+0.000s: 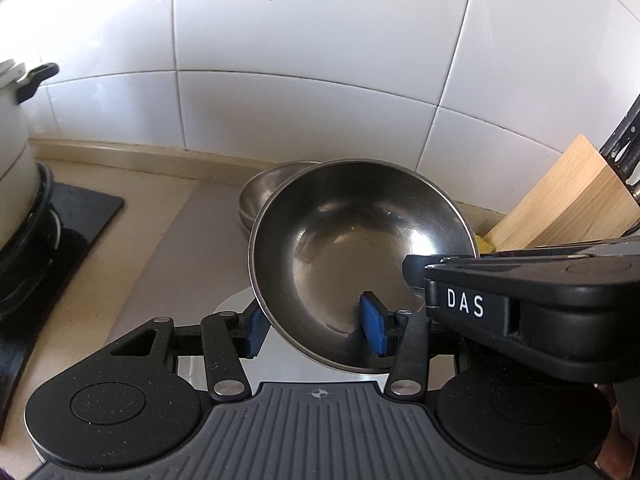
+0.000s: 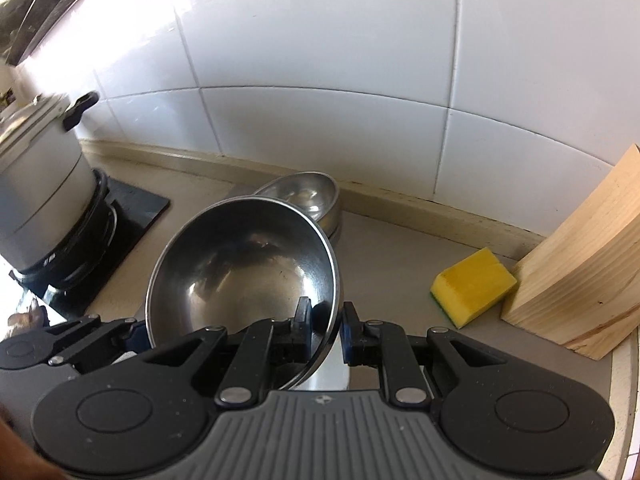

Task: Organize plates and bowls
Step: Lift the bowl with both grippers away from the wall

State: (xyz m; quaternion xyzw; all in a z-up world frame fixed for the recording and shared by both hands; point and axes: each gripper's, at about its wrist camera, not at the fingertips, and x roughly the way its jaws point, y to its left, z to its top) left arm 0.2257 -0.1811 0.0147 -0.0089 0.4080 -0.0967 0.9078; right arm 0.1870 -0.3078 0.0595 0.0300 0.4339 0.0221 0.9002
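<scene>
White glazed tile wall (image 1: 304, 60), glossy, thin grey grout, fills the upper half of both views. Beige matte countertop (image 2: 384, 248) below it. White cylindrical pot (image 2: 40, 200) with a black side handle sits on the black stove (image 1: 60, 232) at 9 o'clock. Pale wood knife block (image 2: 580, 276), angular with visible grain, at 3 o'clock; a yellow sponge (image 2: 474, 286) with a green underside lies just beside it. Steel bowl (image 1: 360, 248), round, scuffed and reflective, is held tilted at centre, clear of the counter. Behind it at 12 o'clock sit stacked steel bowls (image 2: 310, 200) near the wall. Left gripper (image 1: 316, 330): blue ribbed pads part-spread, straddling the bowl's near rim, one outside, one inside. Right gripper (image 2: 324, 324): jaws clamped on the bowl's right-hand rim, pinching the thin wall.
</scene>
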